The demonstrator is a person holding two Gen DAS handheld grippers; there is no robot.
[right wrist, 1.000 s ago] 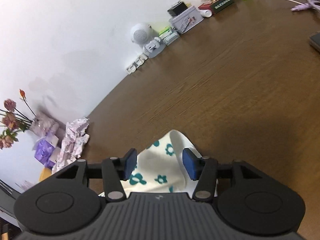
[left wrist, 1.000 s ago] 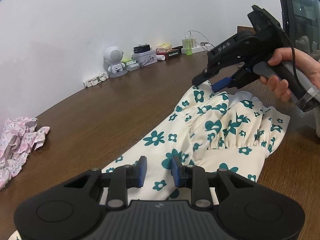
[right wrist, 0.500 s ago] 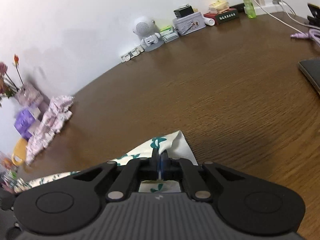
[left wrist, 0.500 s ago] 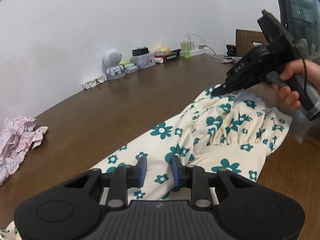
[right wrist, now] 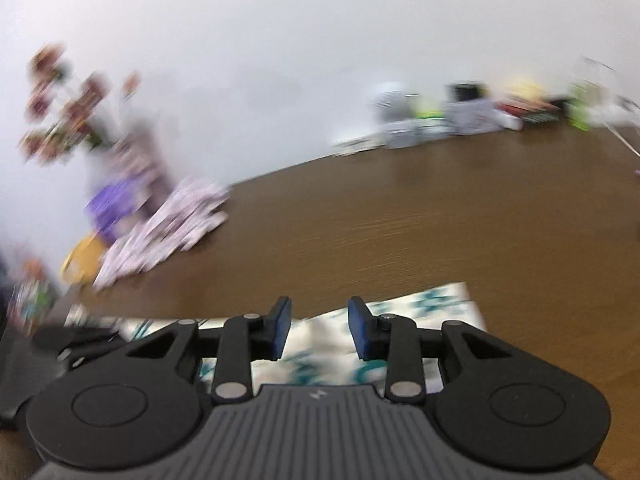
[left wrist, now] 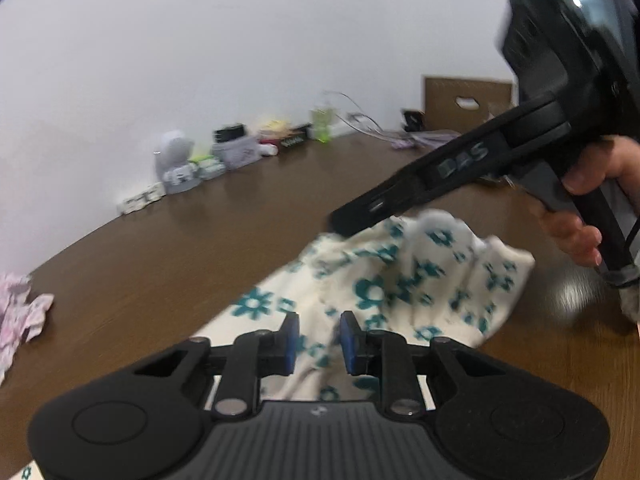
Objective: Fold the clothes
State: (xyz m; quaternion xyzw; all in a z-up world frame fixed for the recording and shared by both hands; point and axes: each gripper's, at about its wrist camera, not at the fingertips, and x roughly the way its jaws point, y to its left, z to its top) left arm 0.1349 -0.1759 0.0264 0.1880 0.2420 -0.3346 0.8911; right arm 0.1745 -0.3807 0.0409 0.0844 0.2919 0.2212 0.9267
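Everything was pretty smeared. Left gripper (left wrist: 316, 338) was closing with floral garment (left wrist: 404, 280) bunched between the pads; right gripper (right wrist: 319, 328) was opening, nothing pinched, cloth underneath.

Bright, even light; heavy motion blur, fisheye-curved edges.

Raised letters on the side of the right gripper (left wrist: 352, 224), seen from the left wrist, read roughly "DAS", though blur softens them. Nothing else can be read; the boxes (left wrist: 236, 150) along the wall are too blurred.
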